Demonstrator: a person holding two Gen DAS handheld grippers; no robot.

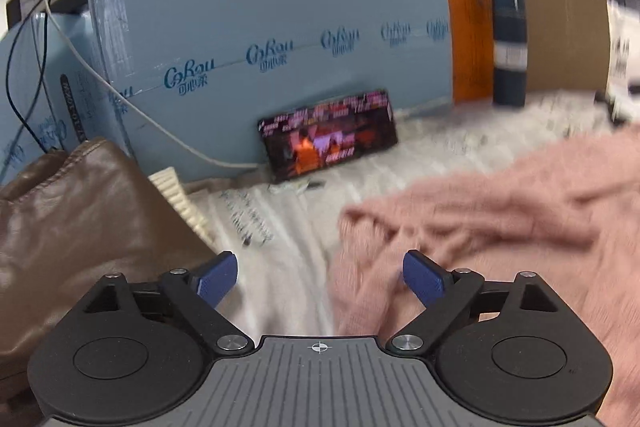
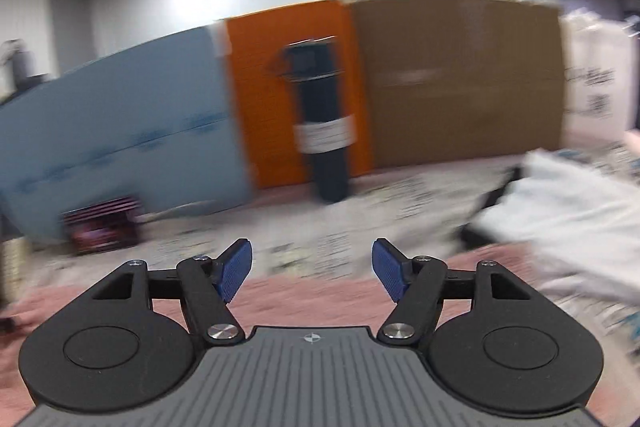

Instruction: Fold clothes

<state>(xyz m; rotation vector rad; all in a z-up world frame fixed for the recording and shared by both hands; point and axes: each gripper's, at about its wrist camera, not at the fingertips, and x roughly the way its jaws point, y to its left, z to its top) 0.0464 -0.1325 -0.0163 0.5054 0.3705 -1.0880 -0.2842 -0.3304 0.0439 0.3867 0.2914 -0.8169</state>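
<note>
The left tool point(image 1: 320, 277) hangs with its blue pads spread wide and nothing between them, over a surface point(image 1: 288, 227) covered in white printed sheeting. A pink sweater point(image 1: 500, 211) lies rumpled across the near right part of that surface, its nearest fold just beneath the tool's right pad; the view is blurred there, and contact cannot be judged. A brown leather bag point(image 1: 80, 219) fills the near left corner, with a ribbed cream item point(image 1: 180, 199) tucked beside it. At the far edge a phone point(image 1: 330, 133) with a lit screen leans on its long side against a pale blue box point(image 1: 260, 27), and a white cable point(image 1: 160, 131) trails down the box toward it. Farther right along the far edge stand an orange panel point(image 1: 472, 27), a dark bottle point(image 1: 509, 47) with a white label, and a cardboard box point(image 1: 568, 39). The right tool point(image 2: 312, 275) likewise has its pads apart and empty, above the sweater's point(image 2: 320, 303) near edge. White cloth point(image 2: 560, 211) lies heaped toward the right edge of the surface point(image 2: 360, 211). This heavily blurred view also shows the bottle point(image 2: 324, 123) upright before the orange panel point(image 2: 264, 87).
</note>
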